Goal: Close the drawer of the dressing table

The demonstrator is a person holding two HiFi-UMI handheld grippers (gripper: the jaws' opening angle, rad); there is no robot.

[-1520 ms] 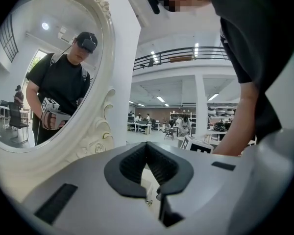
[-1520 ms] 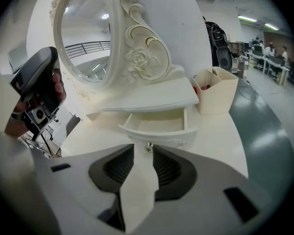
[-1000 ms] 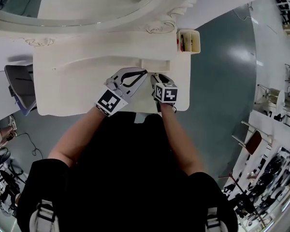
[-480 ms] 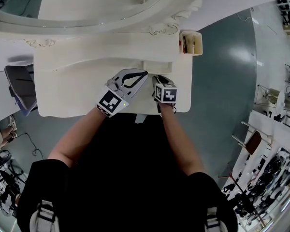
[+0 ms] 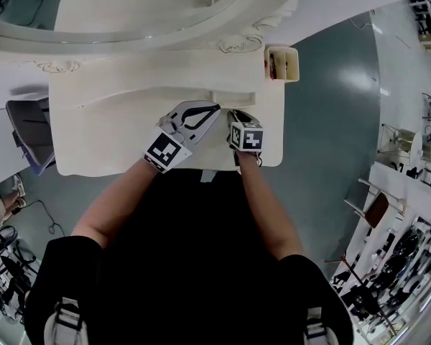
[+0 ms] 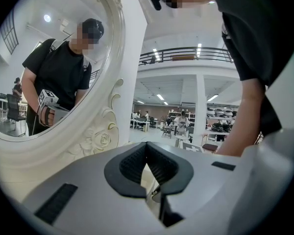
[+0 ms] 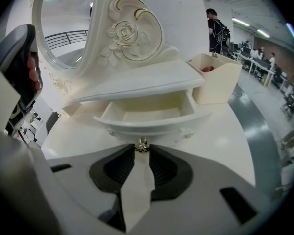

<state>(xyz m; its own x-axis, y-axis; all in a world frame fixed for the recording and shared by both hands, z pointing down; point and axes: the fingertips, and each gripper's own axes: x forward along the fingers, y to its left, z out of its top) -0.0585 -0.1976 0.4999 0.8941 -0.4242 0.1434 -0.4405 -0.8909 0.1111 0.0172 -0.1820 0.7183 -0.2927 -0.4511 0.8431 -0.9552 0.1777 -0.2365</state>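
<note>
The small brass knob [image 7: 142, 145], just closed upon by the right gripper's [image 7: 142, 152] jaws, should be pushed straight back so the open cream wooden drawer [image 7: 161, 126] is seated squarely.

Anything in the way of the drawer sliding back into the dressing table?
Nothing visible blocks it. The open drawer looks empty, with nothing sticking up, and its slot under the shelf looks free. The right tongs have just been closing, with the knob between their tips.

Cream drawer [image 7: 144, 112] pulled open, curved front facing viewer, small metal knob [image 7: 142, 145] at centre; set under upper shelf [image 7: 137, 82] of ornate white dressing table [image 5: 108, 131].
</note>
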